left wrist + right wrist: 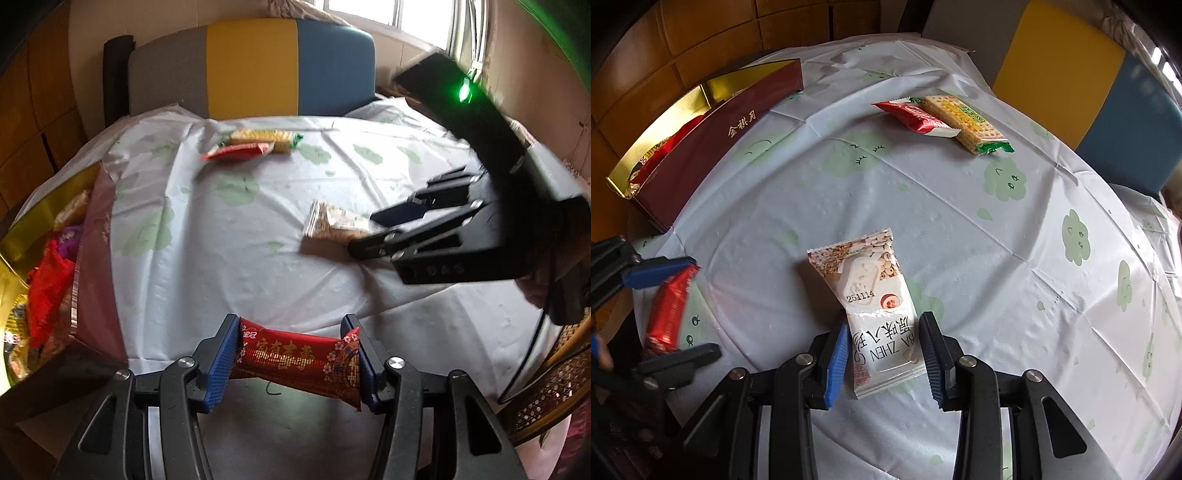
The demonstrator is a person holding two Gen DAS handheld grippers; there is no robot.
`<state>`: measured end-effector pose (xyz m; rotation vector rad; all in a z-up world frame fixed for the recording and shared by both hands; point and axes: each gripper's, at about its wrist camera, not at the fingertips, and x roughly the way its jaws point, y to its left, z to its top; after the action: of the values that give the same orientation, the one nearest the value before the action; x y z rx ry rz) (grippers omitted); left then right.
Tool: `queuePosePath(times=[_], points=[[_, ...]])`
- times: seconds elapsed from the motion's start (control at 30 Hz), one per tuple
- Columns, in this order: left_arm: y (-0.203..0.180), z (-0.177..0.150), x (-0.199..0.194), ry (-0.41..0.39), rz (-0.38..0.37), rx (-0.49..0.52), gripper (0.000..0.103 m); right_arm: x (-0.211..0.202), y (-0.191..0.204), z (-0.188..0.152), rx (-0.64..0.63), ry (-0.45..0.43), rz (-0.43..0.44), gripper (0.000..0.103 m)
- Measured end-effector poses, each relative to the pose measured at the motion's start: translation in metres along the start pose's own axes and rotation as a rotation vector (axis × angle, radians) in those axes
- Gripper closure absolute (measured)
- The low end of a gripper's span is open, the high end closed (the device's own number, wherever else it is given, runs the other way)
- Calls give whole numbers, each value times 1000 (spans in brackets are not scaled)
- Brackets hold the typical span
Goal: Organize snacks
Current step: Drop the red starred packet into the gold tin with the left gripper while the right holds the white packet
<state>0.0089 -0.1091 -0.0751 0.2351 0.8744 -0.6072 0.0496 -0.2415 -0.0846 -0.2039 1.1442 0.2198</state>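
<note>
**Red packet gripped at left, white packet between the right fingers**

Left wrist view: the left gripper clamps a red packet crosswise by its two ends, above the near edge of the tablecloth. To the left stands the box, with snacks inside. Far across the cloth lie a small red packet and a cracker packet, touching. At right, the right gripper reaches a white packet.

Right wrist view: the right gripper is partly open, its fingers either side of the white packet, which lies flat on the tablecloth; contact cannot be told. The left gripper holds the red packet at lower left, near the box. The small red packet overlaps the cracker packet.
</note>
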Motion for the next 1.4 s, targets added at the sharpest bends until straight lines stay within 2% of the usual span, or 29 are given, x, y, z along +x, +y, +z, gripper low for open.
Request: queuePosePath(times=[0.3,0.7,1.03,1.2,1.27,1.33,1.4], points=[[14,17,-38,-78,21,-37,46,-2,5,-2,-15,-10,-14,65],[62,28,-68,-131,121,-143,46,-6,12,-8,-43,-24,-30,66],[116,21,-78,-118,228,-250,46,-7,12,-7,-50,-28,-36,66],[140,14,-80,-103,253,-309,46,-9,12,-9,-51,-31,-35,66],[154,11,-79,-90,233,-356,46,-9,12,-9,-51,-32,-35,66],[178,7,-78,-69,177,-468,46,-9,12,-9,-52,-33,-36,66],[199,3,-79,-57,162,-554,46,-9,11,-9,-51,-33,-34,66]])
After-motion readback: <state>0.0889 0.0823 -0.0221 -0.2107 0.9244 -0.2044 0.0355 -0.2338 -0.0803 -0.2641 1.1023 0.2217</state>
